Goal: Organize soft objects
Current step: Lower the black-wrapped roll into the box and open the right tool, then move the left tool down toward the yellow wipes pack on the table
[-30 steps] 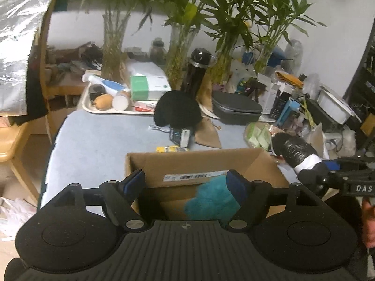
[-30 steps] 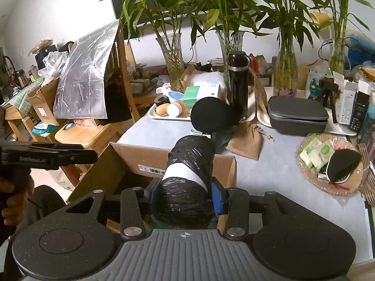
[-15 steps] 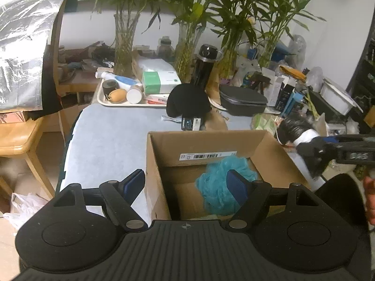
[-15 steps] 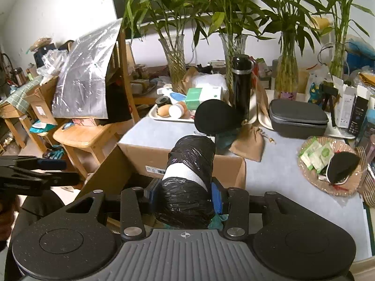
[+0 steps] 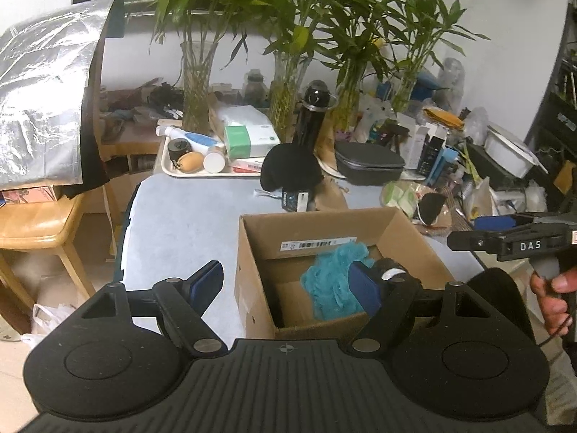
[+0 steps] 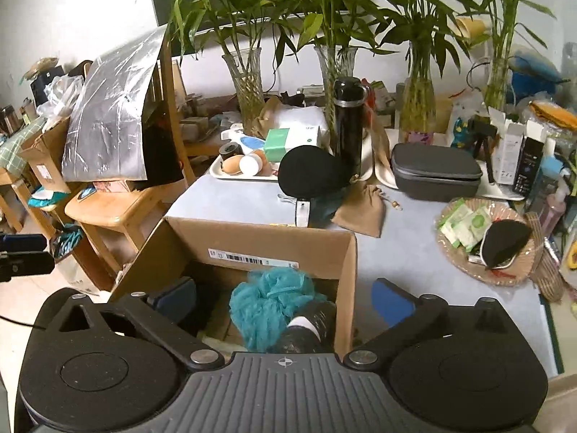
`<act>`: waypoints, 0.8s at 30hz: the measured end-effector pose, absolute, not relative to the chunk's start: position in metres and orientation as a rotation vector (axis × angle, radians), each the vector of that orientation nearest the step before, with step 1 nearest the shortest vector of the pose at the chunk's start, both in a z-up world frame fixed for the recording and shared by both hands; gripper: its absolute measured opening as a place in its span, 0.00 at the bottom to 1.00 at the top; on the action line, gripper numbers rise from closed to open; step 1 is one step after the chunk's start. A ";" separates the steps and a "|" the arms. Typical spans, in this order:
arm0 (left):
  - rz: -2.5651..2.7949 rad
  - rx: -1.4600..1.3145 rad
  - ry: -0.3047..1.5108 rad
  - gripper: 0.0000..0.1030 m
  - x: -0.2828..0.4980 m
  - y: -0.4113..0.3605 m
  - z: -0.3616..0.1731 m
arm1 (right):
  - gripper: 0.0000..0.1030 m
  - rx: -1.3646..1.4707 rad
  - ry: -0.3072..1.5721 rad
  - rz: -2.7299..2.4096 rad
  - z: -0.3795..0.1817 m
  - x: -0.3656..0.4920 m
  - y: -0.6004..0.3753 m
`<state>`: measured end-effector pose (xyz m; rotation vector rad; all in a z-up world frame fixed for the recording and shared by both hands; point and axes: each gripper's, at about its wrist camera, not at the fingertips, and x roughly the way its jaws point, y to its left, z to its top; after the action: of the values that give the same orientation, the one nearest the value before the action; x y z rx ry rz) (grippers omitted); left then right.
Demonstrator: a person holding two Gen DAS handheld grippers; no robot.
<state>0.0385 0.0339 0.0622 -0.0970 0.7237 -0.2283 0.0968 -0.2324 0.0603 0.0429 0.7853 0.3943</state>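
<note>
An open cardboard box (image 5: 249, 274) (image 6: 274, 241) stands on the grey table. Inside lie a teal mesh sponge (image 5: 333, 281) (image 6: 270, 303) and a black plastic-wrapped roll with a white band (image 5: 391, 270) (image 6: 306, 328). My right gripper (image 6: 285, 296) is open and empty, above the box's near right corner; it also shows in the left wrist view (image 5: 479, 232). My left gripper (image 5: 288, 285) is open and empty, straddling the box's left wall. A black soft pad (image 6: 310, 171) and a tan pouch (image 6: 360, 209) lie behind the box.
A tray (image 6: 234, 175) of small items, a black flask (image 6: 348, 122), glass vases with bamboo, a grey case (image 6: 436, 173) and a woven basket (image 6: 505, 274) with packets crowd the table's back and right. A wooden chair (image 6: 119, 205) stands left.
My right gripper opened and let the black wrapped roll go; it now lies in the box beside the teal sponge. My left gripper drew back and to the left.
</note>
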 end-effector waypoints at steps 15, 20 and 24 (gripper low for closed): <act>-0.199 -0.264 0.660 0.74 0.062 0.061 0.081 | 1.00 0.035 0.760 0.406 0.070 0.095 -0.254; -0.201 -0.231 0.614 0.74 0.081 0.064 0.094 | 1.00 0.046 0.746 0.397 0.070 0.107 -0.261; -0.195 -0.199 0.628 0.74 0.098 0.059 0.100 | 1.00 0.050 0.740 0.392 0.069 0.116 -0.264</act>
<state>0.0977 0.0587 0.0996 -0.1987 0.6281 -0.1950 0.1161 -0.2639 0.0691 0.0497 0.7405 0.3925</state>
